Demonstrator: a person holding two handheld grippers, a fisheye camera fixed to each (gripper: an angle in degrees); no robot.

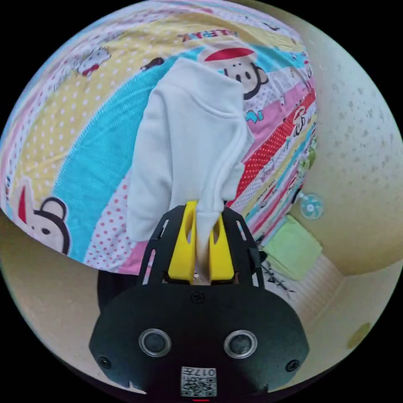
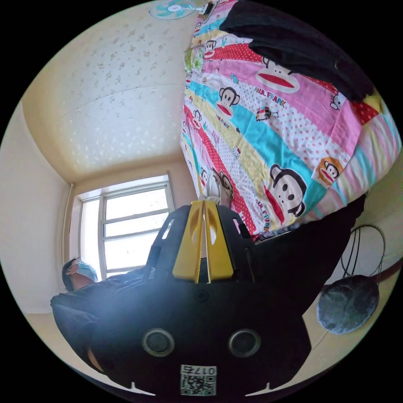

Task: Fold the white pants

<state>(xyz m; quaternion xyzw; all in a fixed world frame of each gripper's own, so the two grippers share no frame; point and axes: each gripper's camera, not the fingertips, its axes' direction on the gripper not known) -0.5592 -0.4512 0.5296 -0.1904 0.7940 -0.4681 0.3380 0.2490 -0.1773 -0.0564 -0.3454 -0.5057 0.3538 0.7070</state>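
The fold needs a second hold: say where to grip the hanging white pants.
Grip the free lower-left corner of the white pants, coming from the open left side; the left gripper already pinches the bunched edge, and that corner hangs loose over the bedspread.

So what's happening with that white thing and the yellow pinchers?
A person is folding white pants over a bed with a colourful cartoon blanket. The left gripper has its yellow jaws pinched on a bunched edge of the pants, which hang spread out above the blanket. The right gripper is closed too, with a bit of white cloth poking out at its tips. A dark piece of clothing lies further off on the bed.
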